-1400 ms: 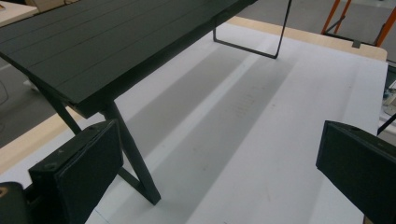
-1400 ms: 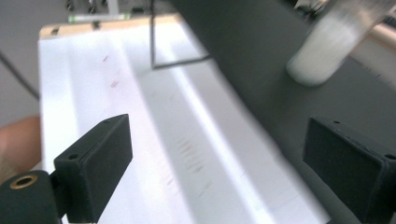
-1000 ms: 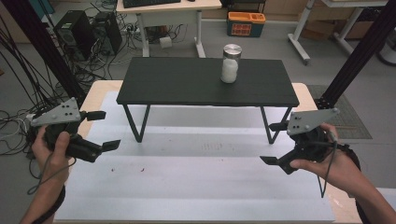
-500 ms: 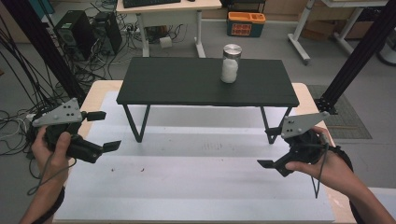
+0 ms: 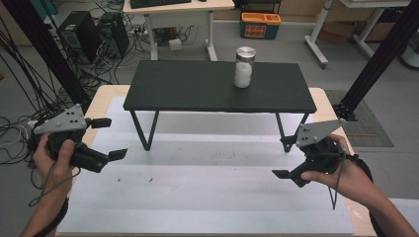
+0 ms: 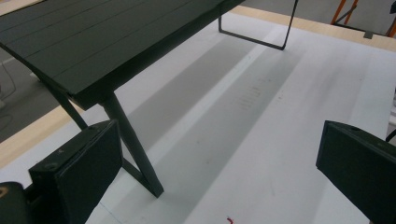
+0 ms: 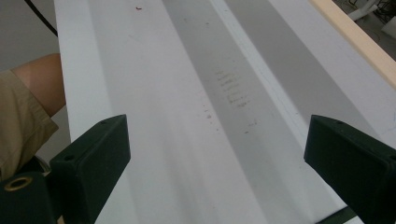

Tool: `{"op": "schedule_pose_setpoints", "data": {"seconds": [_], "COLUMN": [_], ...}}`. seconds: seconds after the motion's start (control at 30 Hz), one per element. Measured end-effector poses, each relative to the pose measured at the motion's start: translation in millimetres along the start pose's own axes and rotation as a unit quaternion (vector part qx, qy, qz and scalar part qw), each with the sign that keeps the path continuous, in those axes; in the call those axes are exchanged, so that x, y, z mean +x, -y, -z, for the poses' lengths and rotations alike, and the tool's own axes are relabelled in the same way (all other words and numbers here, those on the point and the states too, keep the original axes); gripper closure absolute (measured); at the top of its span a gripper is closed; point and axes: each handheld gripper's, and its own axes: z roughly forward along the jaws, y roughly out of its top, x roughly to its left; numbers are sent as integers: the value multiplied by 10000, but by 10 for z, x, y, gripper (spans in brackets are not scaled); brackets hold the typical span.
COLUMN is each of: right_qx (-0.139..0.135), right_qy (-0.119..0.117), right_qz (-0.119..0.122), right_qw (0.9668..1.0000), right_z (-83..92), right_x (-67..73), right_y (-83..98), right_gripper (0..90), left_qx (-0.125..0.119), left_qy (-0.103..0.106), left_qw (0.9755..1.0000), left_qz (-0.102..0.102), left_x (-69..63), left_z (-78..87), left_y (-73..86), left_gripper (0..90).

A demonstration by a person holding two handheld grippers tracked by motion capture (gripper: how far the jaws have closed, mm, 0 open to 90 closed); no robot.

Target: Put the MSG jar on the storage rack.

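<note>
Glass jar (image 5: 244,67) with metal lid and white contents stands on a small black table (image 5: 197,89), while left tongs (image 5: 109,138) and right tongs (image 5: 282,159) hover spread over the white worktop (image 5: 207,197).

jar (image 5: 244,67): clear glass, silver screw lid on, white contents filling most of it | pose: upright | place: on the black bench (image 5: 197,91), right of the bench top's middle, nearer its far edge than its near one | contact: standing free, nothing touching it
</note>
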Motion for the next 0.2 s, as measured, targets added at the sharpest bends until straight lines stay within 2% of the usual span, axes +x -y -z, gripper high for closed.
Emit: {"op": "schedule_pose_setpoints", "data": {"seconds": [0.2], "right_qx": [-26], "right_qy": [-69], "right_qz": [-7], "right_qw": [10000], "right_z": [-34], "right_x": [-10], "right_y": [20], "right_gripper": [71], "left_qx": [-3], "left_qy": [-5], "left_qw": [10000], "left_qz": [-9], "left_x": [-9], "left_z": [4], "left_y": [-4], "left_gripper": [9]}}
